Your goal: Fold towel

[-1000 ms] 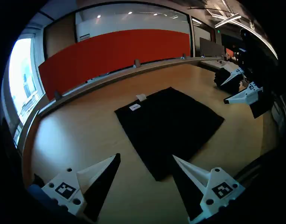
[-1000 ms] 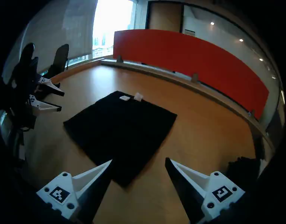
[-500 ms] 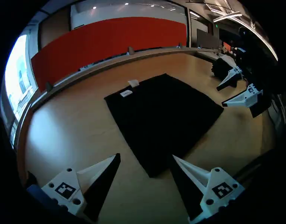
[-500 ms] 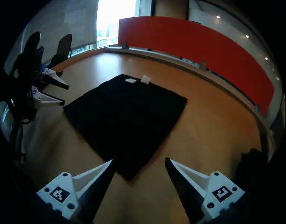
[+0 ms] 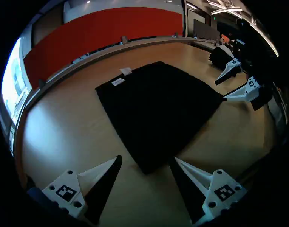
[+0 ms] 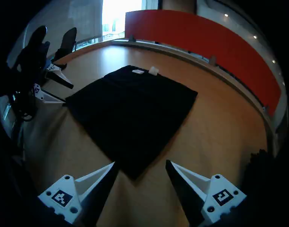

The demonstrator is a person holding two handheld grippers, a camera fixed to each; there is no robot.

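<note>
A black towel (image 5: 159, 109) lies flat on the wooden table (image 5: 61, 125), with white tags (image 5: 121, 75) at its far edge. In the left gripper view my left gripper (image 5: 144, 170) is open, hovering just short of the towel's near corner. The right gripper (image 5: 235, 81) appears at the far right, open, at the towel's right corner. In the right gripper view the towel (image 6: 133, 109) spreads ahead and my right gripper (image 6: 140, 174) is open just above its near corner. The left gripper (image 6: 55, 89) is at the towel's left corner there.
A red partition (image 5: 99, 30) runs along the table's far edge. A dark bundle (image 5: 220, 56) lies on the table at the far right. Dark chairs (image 6: 65, 43) stand beside the window in the right gripper view.
Both grippers have moved in and down toward the towel's near corners; the towel looks larger and closer in both views. Both stay open.
</note>
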